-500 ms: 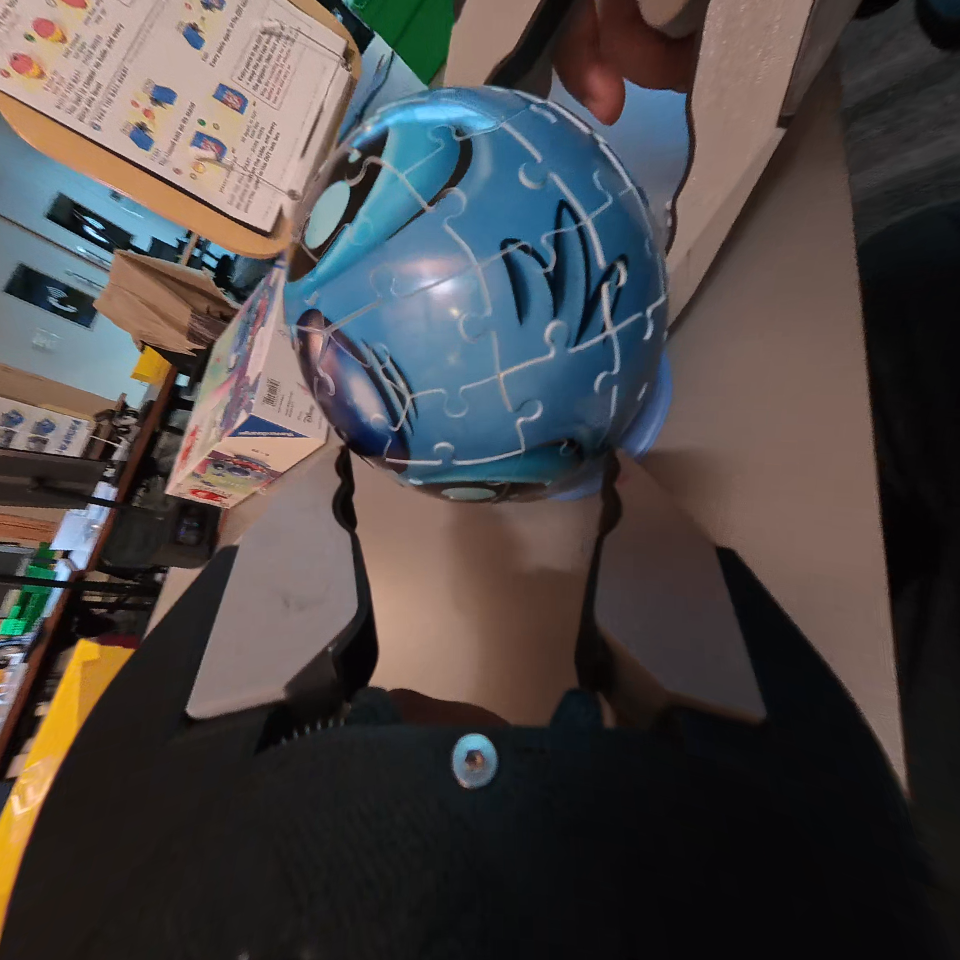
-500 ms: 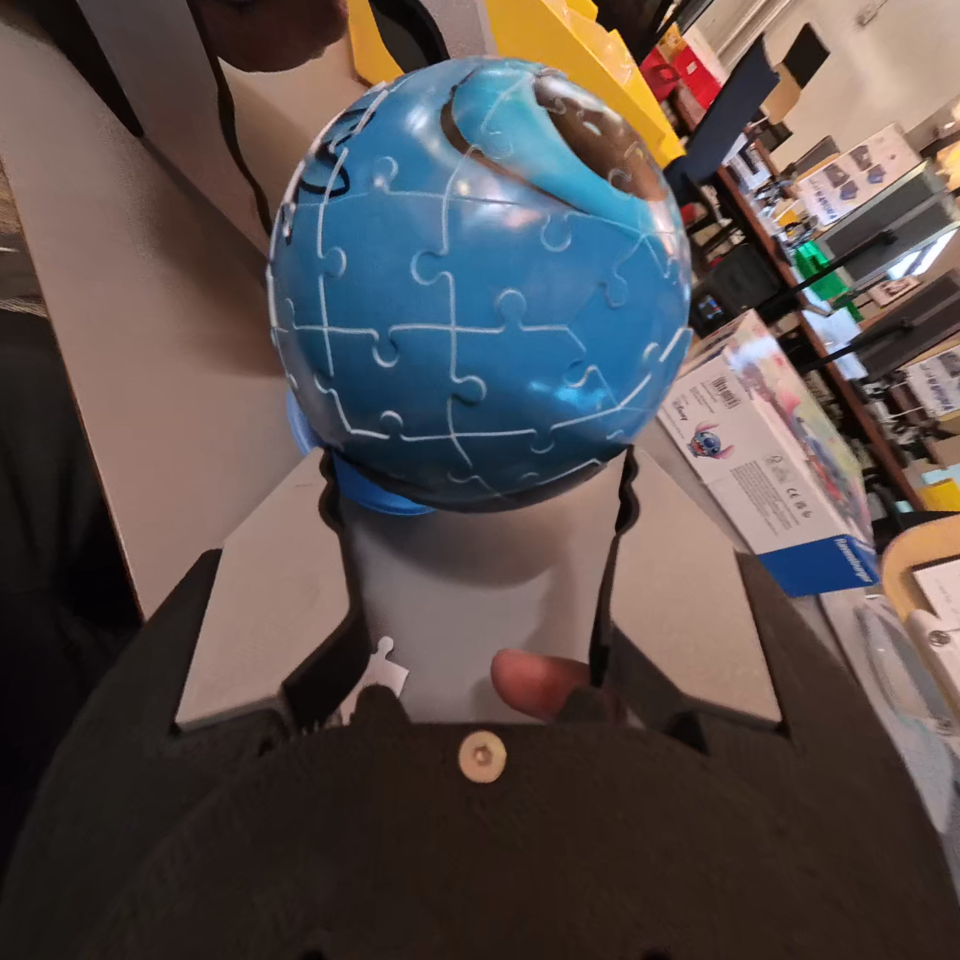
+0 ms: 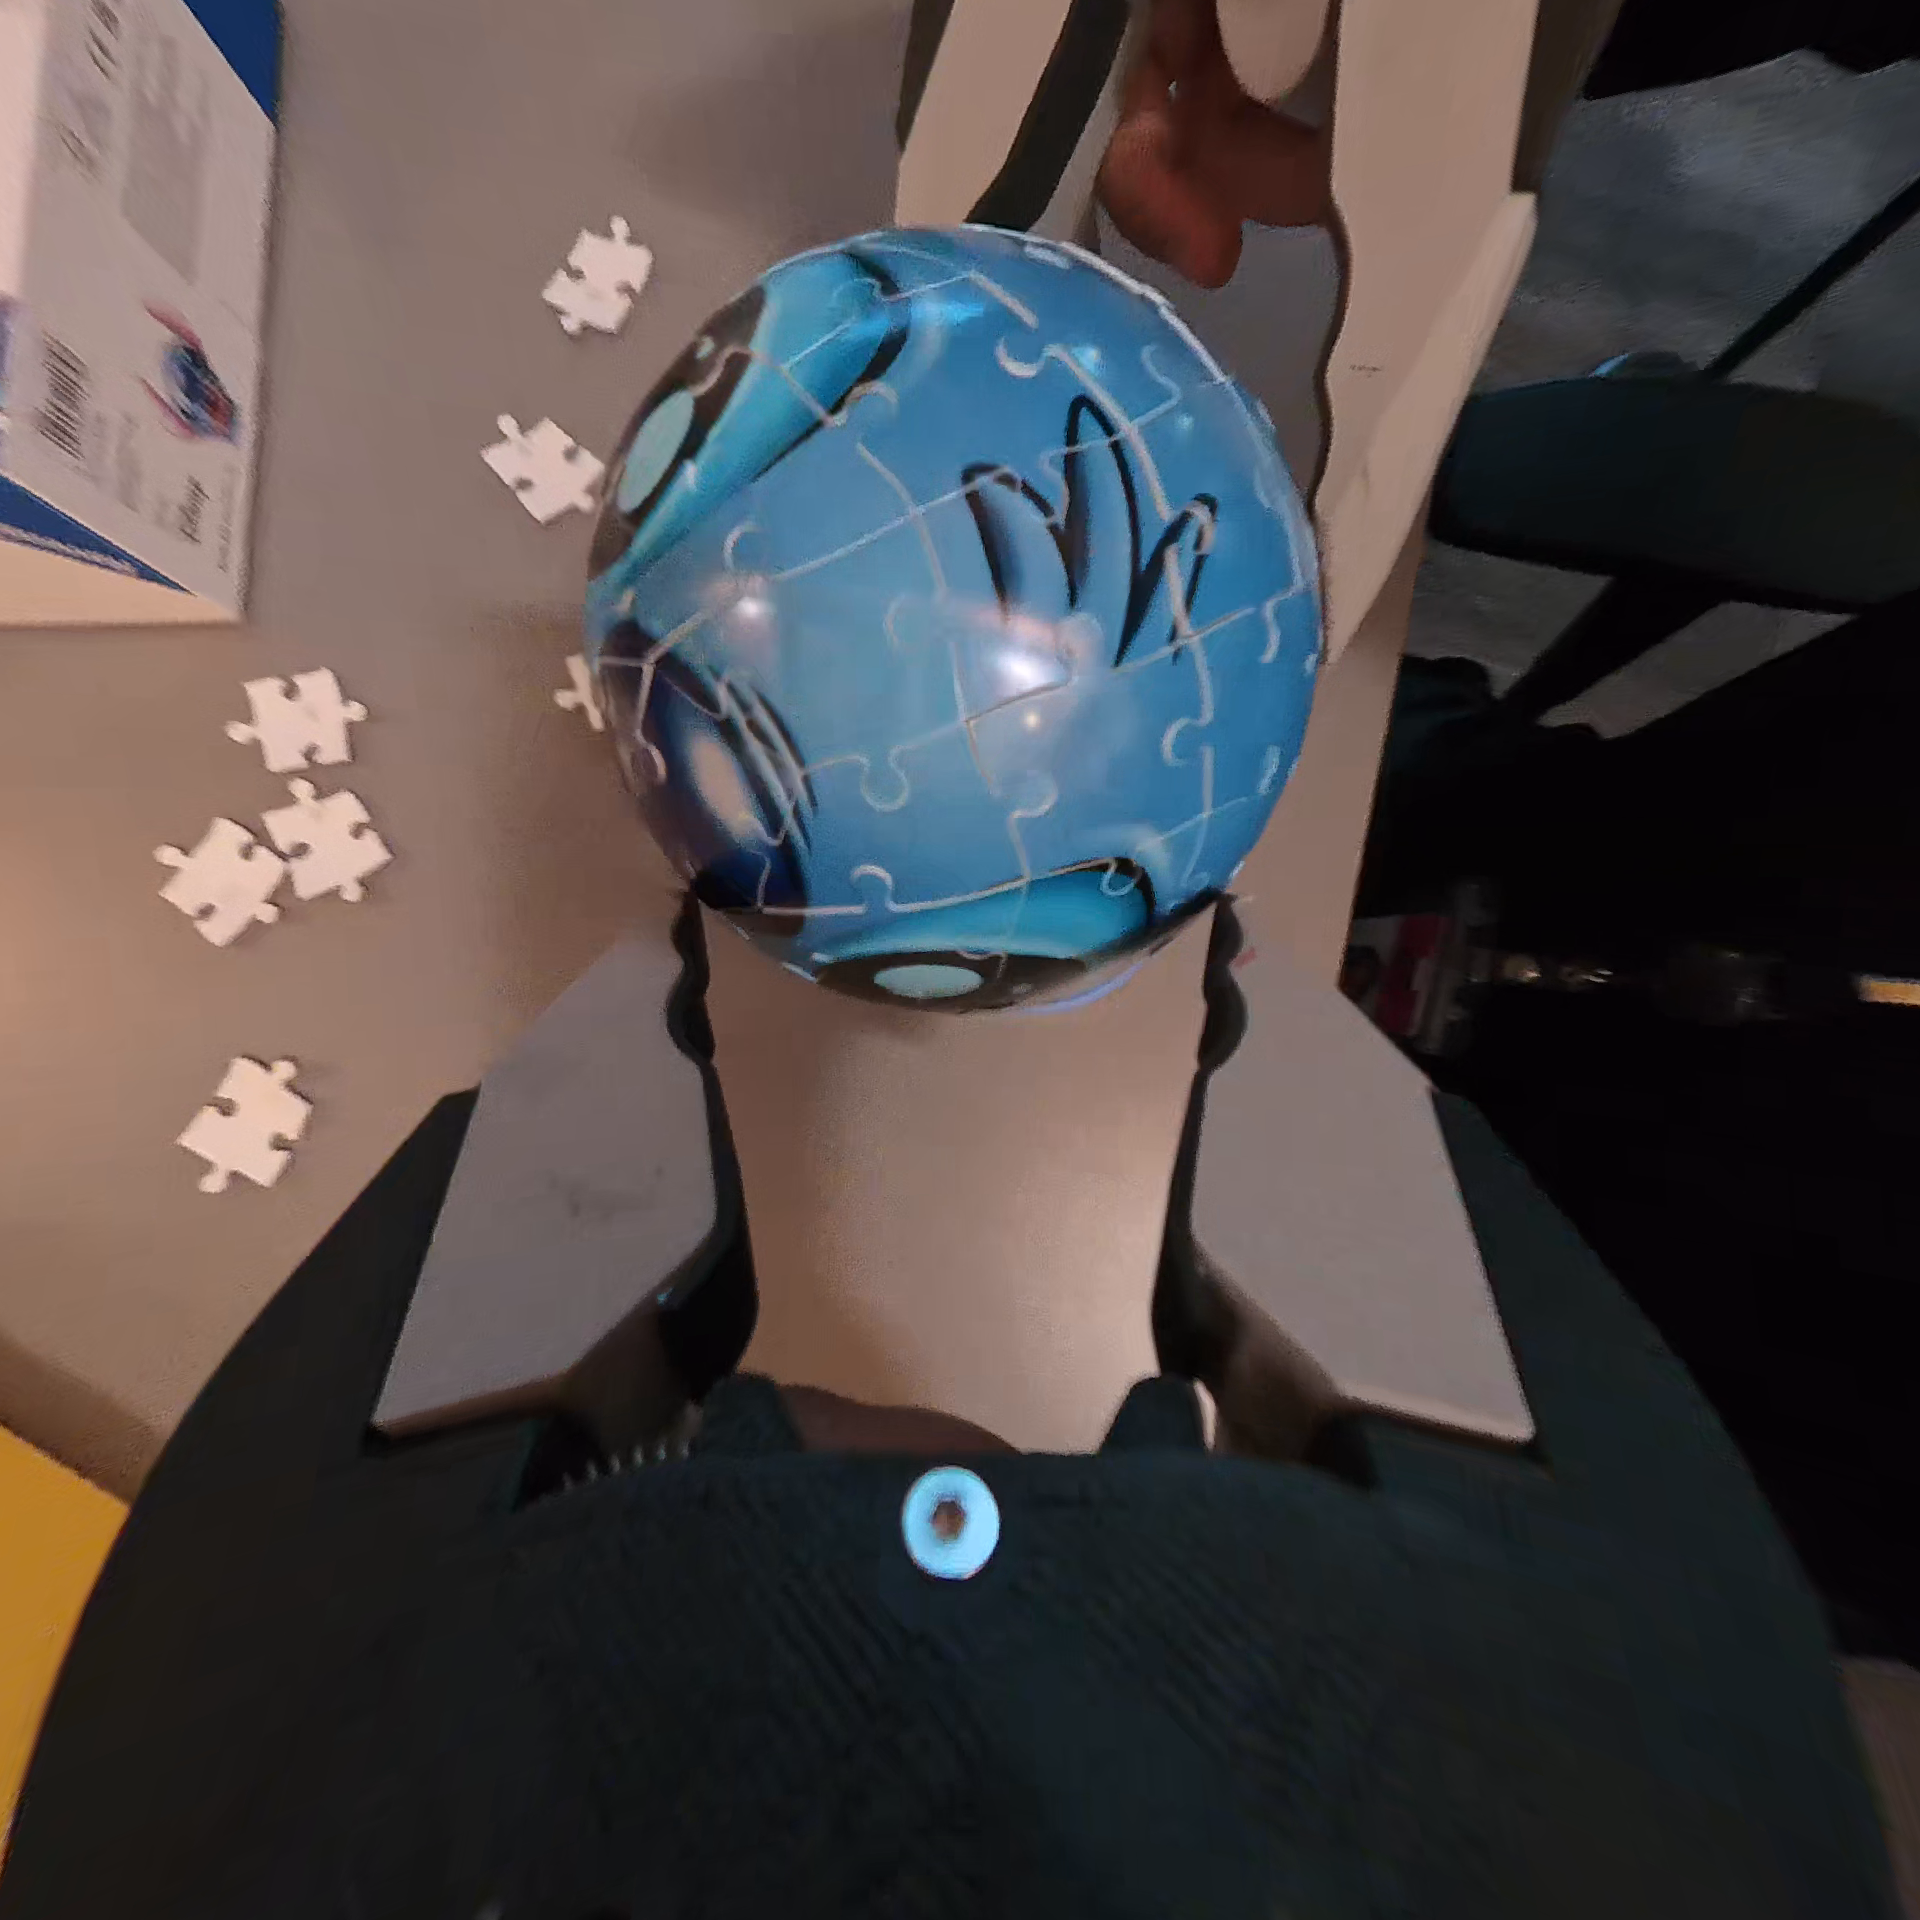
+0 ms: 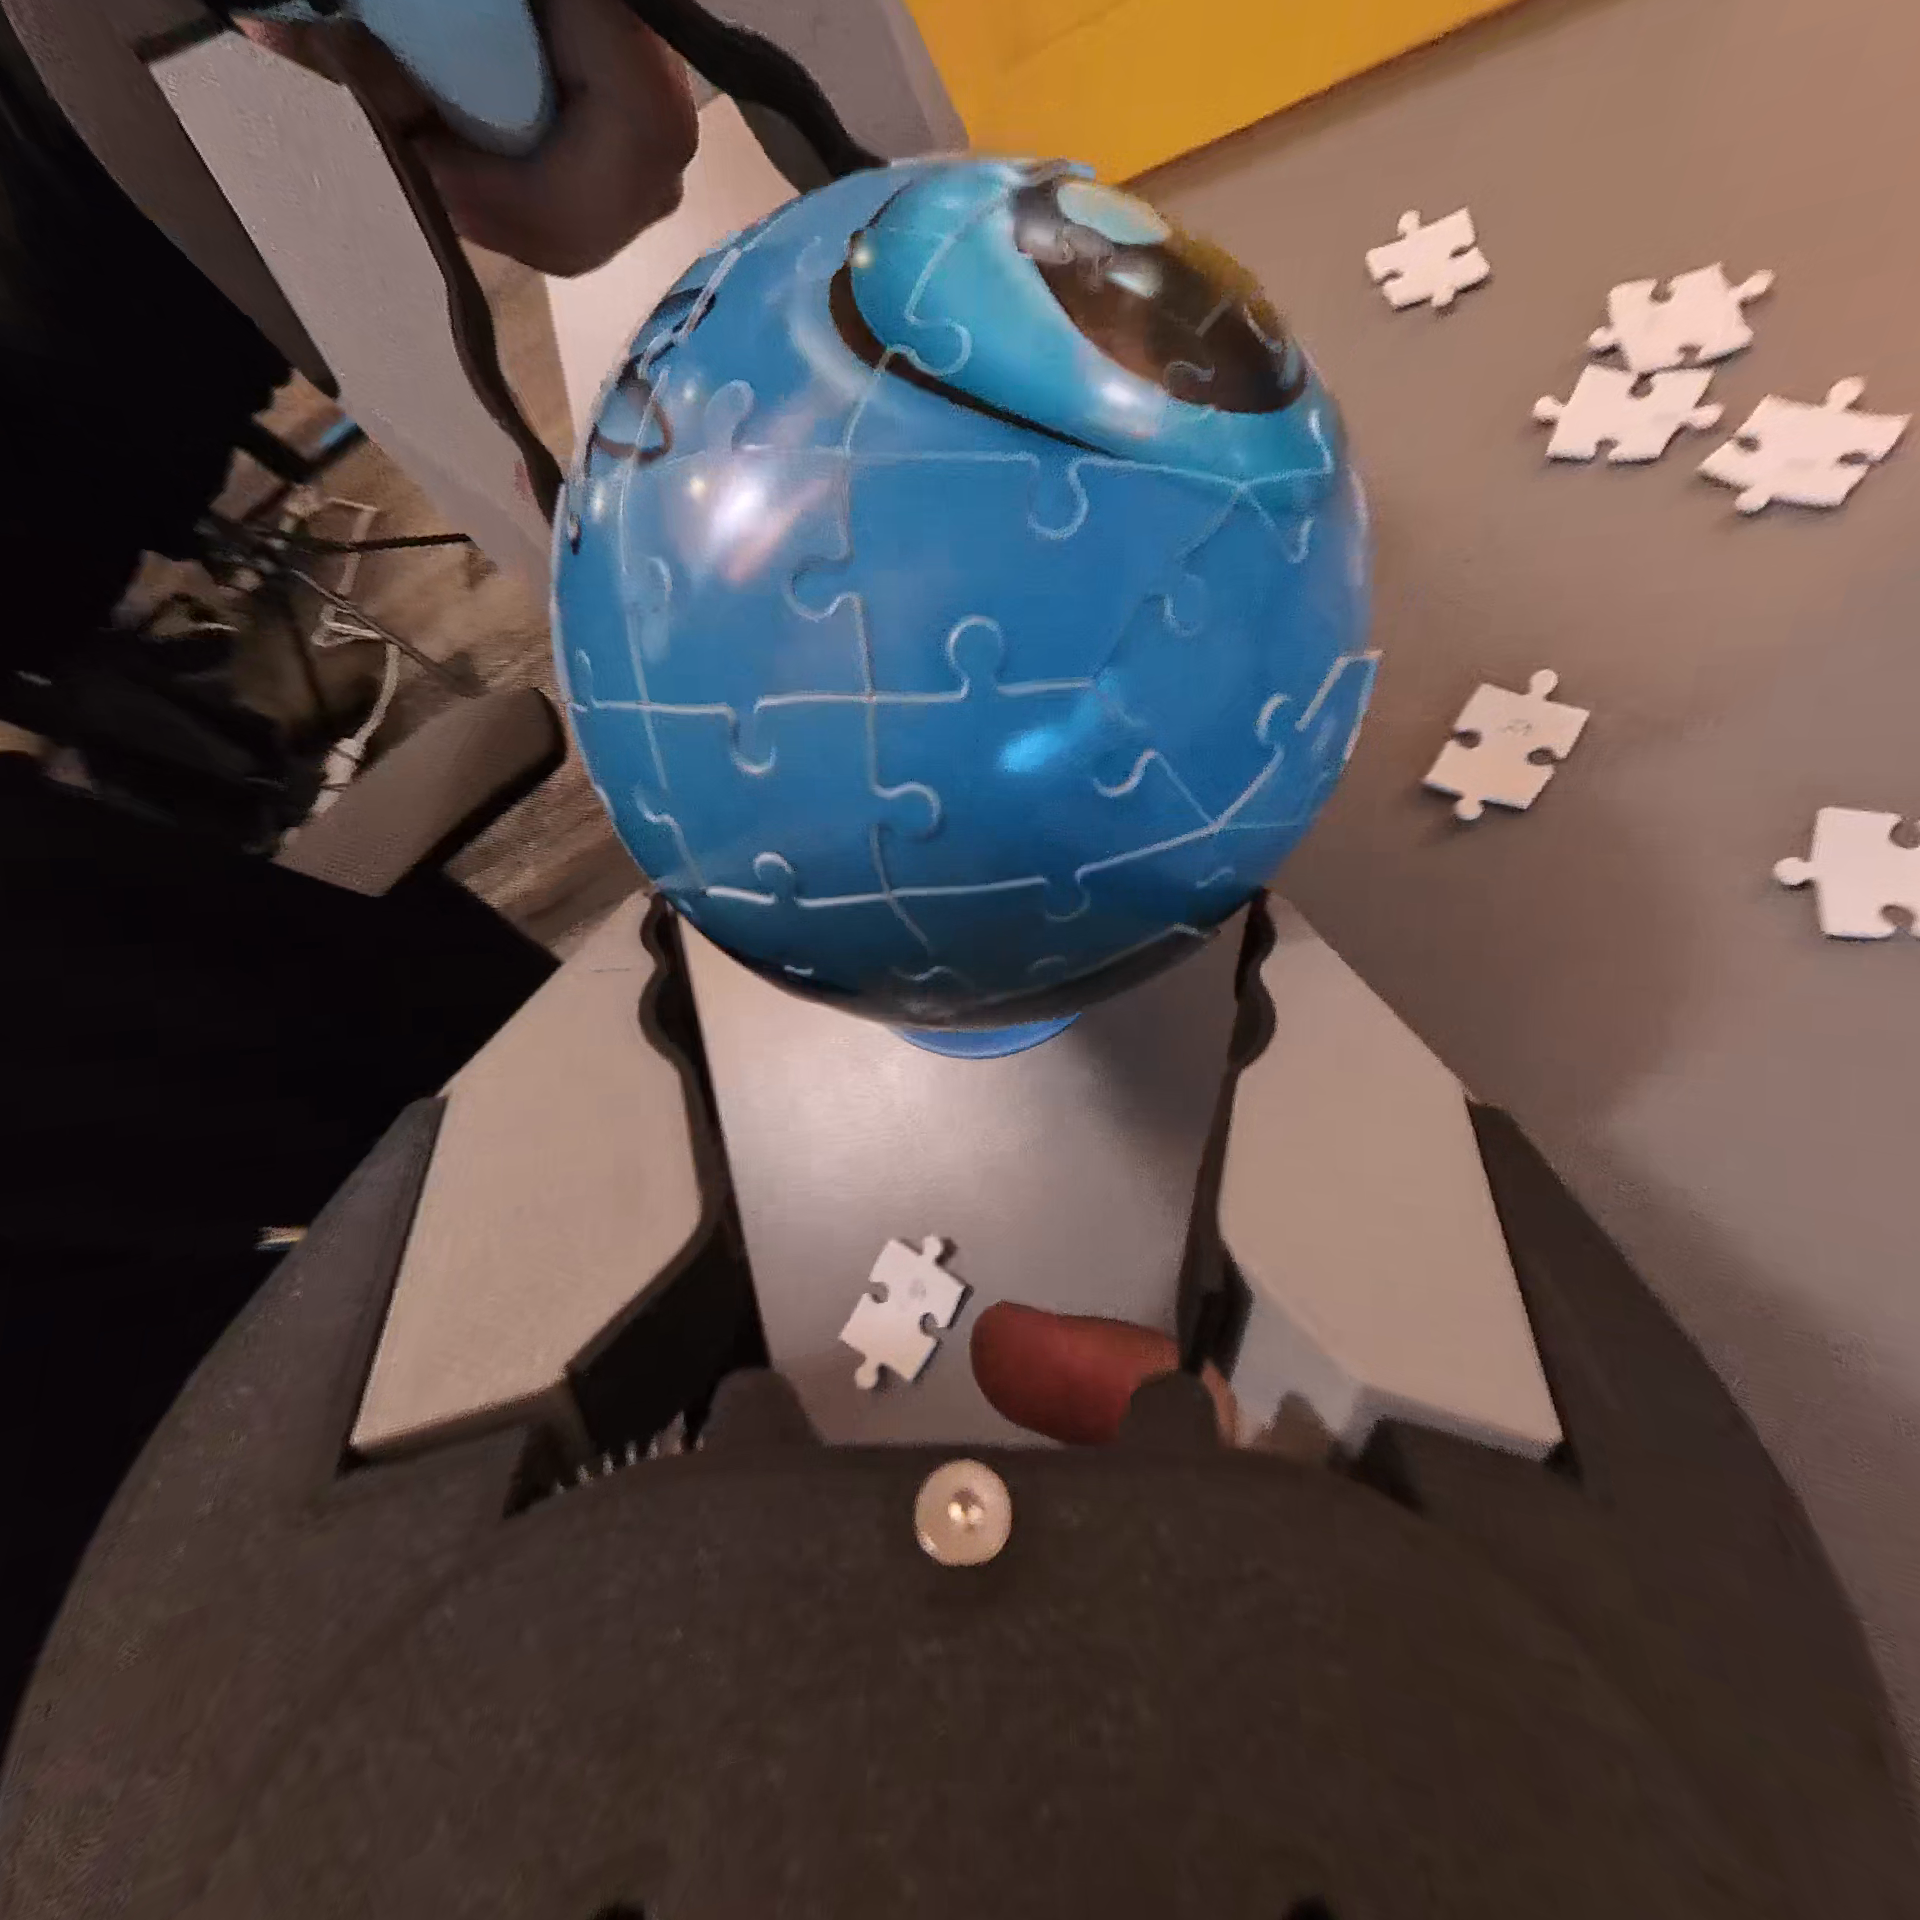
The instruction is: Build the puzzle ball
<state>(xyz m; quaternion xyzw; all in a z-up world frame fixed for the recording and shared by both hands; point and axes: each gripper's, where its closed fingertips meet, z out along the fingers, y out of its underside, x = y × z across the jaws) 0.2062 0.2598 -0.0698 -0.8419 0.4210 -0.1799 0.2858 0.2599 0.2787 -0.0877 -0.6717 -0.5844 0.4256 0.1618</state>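
Left wrist view: left gripper fingers clenched on the blue puzzle ball, held above the grey tabletop. Right gripper fingers likewise grasp the ball's opposite side. Loose white puzzle pieces lie at 9 o'clock; puzzle box at 10 o'clock.

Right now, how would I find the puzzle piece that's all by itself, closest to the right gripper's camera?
In the right wrist view, find the big blue puzzle ball held between the gripper's fingers. Look below it, on the grey table, toward the camera. The lone white puzzle piece lies beside a fingertip, while the other loose pieces are scattered off to the right.
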